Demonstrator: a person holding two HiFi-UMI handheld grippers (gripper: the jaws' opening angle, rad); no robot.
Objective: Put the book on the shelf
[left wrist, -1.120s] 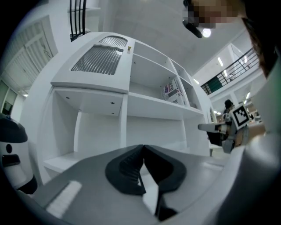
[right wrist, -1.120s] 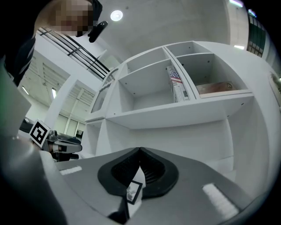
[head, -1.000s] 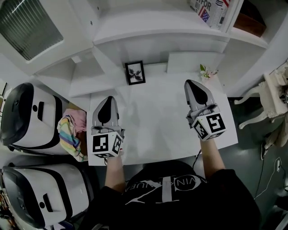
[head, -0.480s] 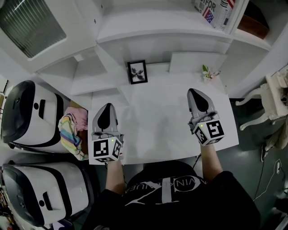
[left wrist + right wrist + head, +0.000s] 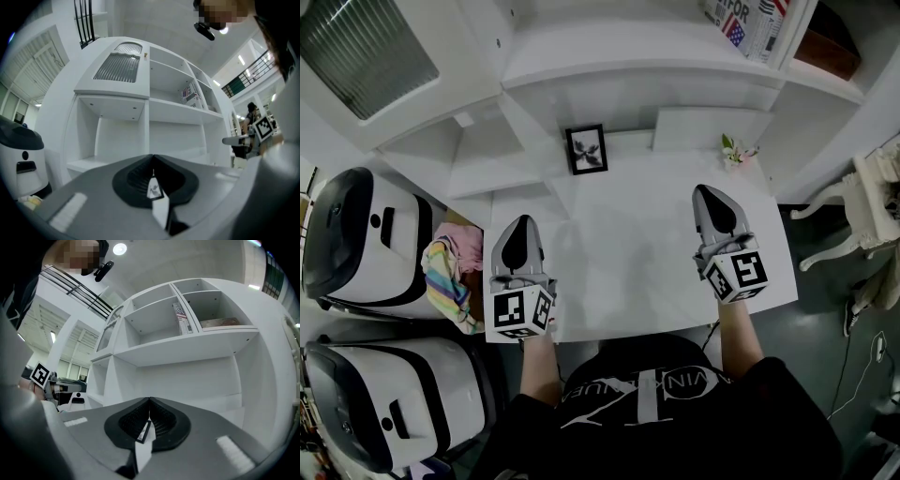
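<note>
Head view: left claw, right claw parallel over table.

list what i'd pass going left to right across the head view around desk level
upper white machine → striped cloth → left gripper → picture frame → right gripper → white curved-leg furniture

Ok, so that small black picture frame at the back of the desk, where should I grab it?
Grip the picture frame by its left and right borders, coming in level from the front. It stands upright facing you at the back of the desk, with a shelf board above, so a drop looks cramped. The left gripper is nearer; its jaws are together, so open first.
</note>
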